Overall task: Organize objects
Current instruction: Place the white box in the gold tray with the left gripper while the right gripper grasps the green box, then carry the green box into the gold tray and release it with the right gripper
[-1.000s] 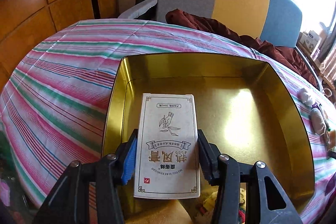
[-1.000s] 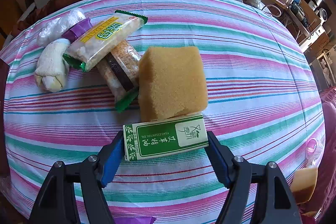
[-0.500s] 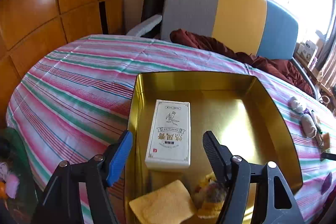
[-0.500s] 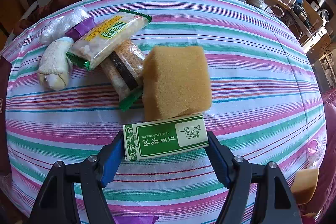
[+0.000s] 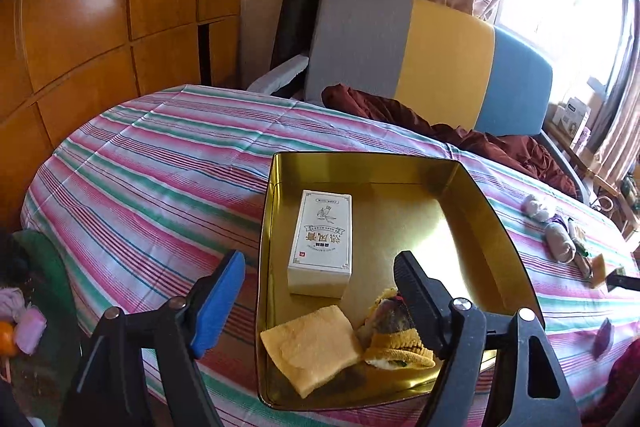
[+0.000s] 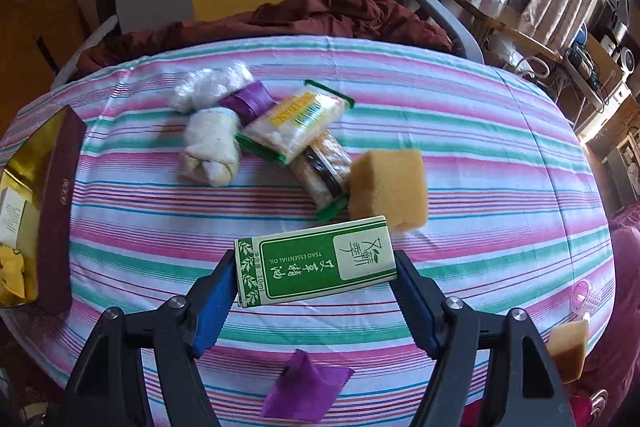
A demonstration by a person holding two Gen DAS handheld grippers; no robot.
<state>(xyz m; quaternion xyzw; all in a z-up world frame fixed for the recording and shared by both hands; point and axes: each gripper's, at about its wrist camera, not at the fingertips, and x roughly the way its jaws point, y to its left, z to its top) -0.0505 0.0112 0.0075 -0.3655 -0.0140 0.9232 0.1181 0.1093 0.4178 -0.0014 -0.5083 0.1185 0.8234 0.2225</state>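
My left fingers (image 5: 320, 291) have just spread, empty; the white box (image 5: 321, 241) lies in the gold tin (image 5: 500, 227). My right fingers (image 6: 316, 291) clench the green box (image 6: 316, 265) above the table (image 6: 480, 147); snack packets (image 6: 298, 125), sponge (image 6: 388, 187) remain out.

Gold tin (image 5: 276, 227); white box (image 5: 322, 239); green-white box (image 6: 316, 263); pink-green striped cloth (image 5: 160, 163).

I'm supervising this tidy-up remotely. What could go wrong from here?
1. The green box is pinched only by its short ends in the right gripper and sits tilted; it might twist loose.
2. The gold tin's near end already holds a yellow cloth and knitted item; dropping there could pile up beside the white box.
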